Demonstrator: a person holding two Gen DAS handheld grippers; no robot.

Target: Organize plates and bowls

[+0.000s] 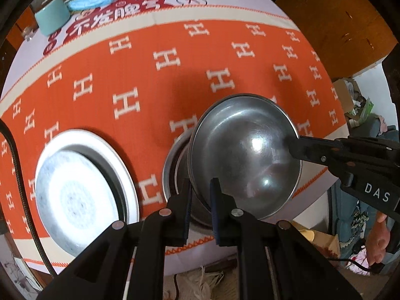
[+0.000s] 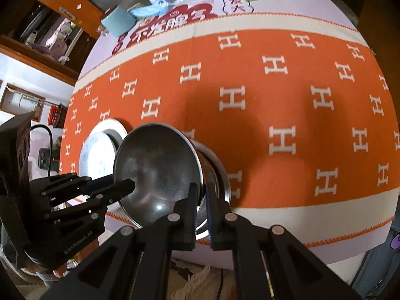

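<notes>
Both grippers were clamped on one steel bowl (image 1: 245,150), the left gripper (image 1: 201,190) on its near rim, the right gripper (image 2: 200,192) on the opposite rim, likely to keep it steady above a second bowl (image 2: 215,165) directly beneath; a plate (image 1: 85,192) lay left of them.

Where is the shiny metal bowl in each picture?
Left wrist view: metal bowl sits right of centre, tilted, pinched by both hand-held grippers.
Right wrist view: same bowl sits left of centre, low.
Shared landmark: the white plate lies left of it in both.
</notes>
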